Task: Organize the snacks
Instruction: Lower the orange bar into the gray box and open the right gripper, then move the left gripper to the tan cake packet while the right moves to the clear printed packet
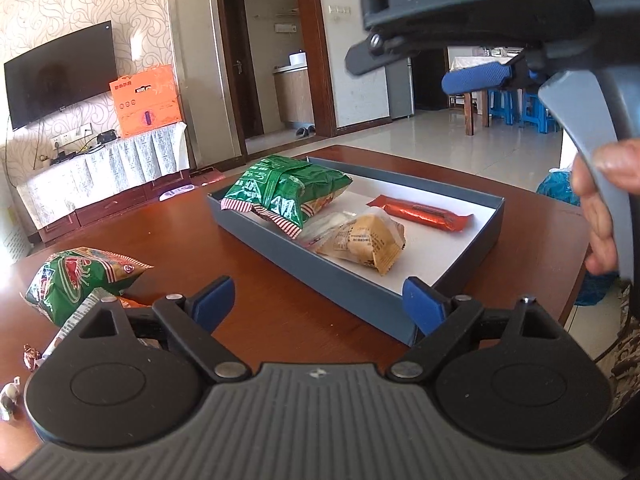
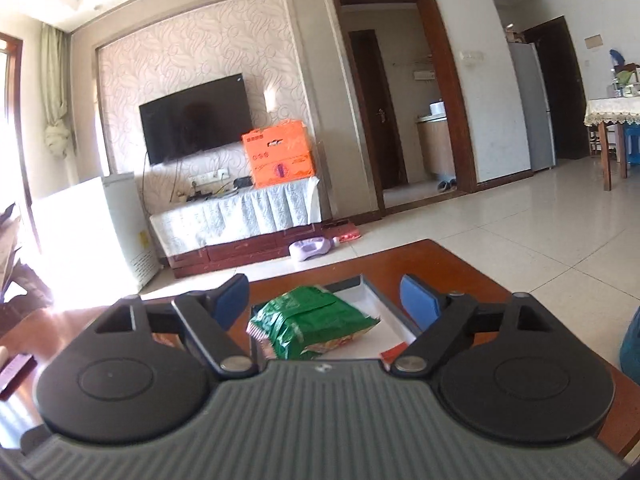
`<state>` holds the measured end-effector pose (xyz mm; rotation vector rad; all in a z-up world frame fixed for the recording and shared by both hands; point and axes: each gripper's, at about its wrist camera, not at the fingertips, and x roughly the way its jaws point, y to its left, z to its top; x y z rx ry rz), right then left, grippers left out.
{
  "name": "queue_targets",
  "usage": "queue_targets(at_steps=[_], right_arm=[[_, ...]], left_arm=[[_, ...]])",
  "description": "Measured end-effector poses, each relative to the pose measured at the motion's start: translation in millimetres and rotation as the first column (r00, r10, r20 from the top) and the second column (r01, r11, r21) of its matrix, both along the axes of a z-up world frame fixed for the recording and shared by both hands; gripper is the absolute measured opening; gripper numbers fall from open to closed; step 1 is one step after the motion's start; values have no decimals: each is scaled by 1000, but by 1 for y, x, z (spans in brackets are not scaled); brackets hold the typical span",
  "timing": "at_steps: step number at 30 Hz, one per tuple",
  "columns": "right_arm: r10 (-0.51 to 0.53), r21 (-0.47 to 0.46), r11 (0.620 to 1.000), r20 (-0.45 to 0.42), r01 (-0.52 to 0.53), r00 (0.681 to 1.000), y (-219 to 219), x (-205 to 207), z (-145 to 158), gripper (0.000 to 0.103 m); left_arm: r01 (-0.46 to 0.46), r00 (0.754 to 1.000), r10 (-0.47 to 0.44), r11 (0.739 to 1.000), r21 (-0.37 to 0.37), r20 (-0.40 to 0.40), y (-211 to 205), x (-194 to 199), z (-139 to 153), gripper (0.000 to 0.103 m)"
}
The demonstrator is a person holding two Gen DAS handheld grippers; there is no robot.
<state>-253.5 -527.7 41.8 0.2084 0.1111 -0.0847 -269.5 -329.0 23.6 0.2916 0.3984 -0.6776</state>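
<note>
A shallow blue-grey box [image 1: 280,246] with a white floor lies on the brown table. In it are a green snack bag [image 1: 288,192], a tan wrapped pastry [image 1: 366,242], a clear small packet [image 1: 326,224] and an orange-red bar [image 1: 420,213]. My left gripper [image 1: 320,304] hovers open at the box's near wall, nothing between its blue pads. The right gripper [image 2: 326,300] is open above the box [image 2: 386,306], with the green bag [image 2: 312,322] lying below and beyond its fingers. Seen from the left wrist view, the right gripper's body [image 1: 472,4] hangs high at the right, held by a hand [image 1: 604,200].
Another green snack bag [image 1: 80,276] lies on the table left of the box, with a striped packet [image 1: 78,316] and small wrapped sweets [image 1: 30,356] near it. The table's edge [image 1: 576,276] runs close to the right of the box. A dark flat object [image 2: 14,372] lies at far left.
</note>
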Motion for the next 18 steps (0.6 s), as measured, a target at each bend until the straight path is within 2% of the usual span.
queue_targets(at_steps=[8, 13, 18], right_arm=[[95, -74, 992, -68, -100, 993, 35, 7, -5, 84], [78, -101, 991, -101, -88, 992, 51, 5, -5, 84], [98, -193, 973, -161, -129, 982, 75, 10, -9, 84]], left_arm=[[-42, 999, 42, 999, -17, -6, 11, 2, 2, 93], [-72, 997, 72, 997, -5, -4, 23, 1, 1, 93], [-118, 993, 118, 993, -3, -1, 41, -1, 0, 93]])
